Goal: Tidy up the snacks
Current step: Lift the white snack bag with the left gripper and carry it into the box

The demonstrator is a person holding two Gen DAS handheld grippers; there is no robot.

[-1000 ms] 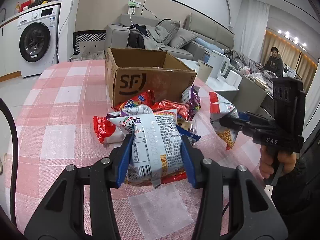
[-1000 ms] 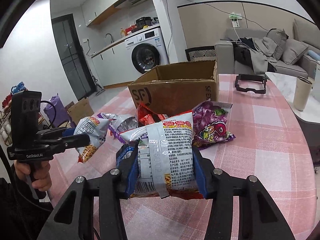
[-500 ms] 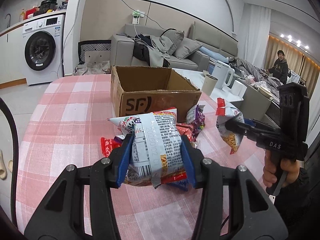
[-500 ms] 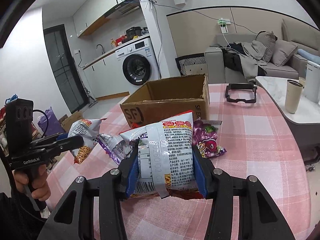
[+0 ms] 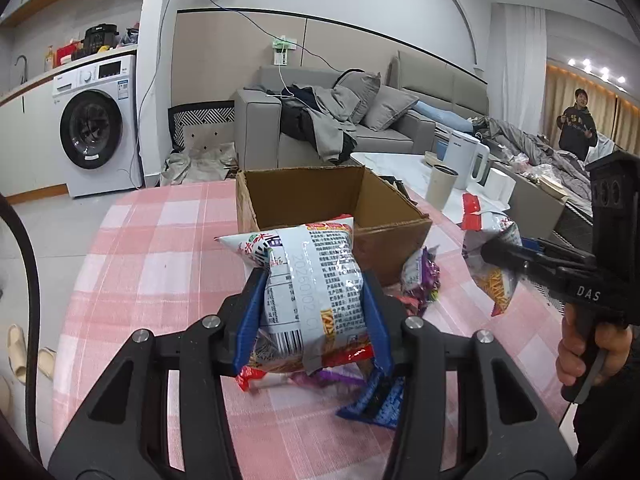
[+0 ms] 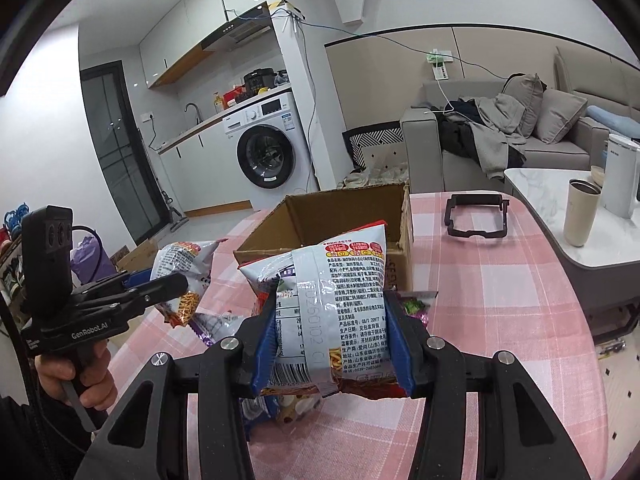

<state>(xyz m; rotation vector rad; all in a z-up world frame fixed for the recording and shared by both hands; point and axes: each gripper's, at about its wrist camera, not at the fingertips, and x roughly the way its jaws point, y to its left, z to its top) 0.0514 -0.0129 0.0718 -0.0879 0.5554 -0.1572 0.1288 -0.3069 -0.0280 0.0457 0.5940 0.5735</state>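
Above the pink checked table, your left gripper clamps a snack bag and your right gripper clamps another bag, both held just short of the open cardboard box. Loose packets lie beside it.

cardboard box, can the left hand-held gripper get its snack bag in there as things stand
Probably yes: the cardboard box stands open-topped just ahead of the left hand-held gripper, whose snack bag is raised near rim height, nothing between.

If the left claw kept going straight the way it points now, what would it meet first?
Most likely the cardboard box: the left claw, shut on a snack bag, points at its open top, apparently above the near wall, though depth is unclear.
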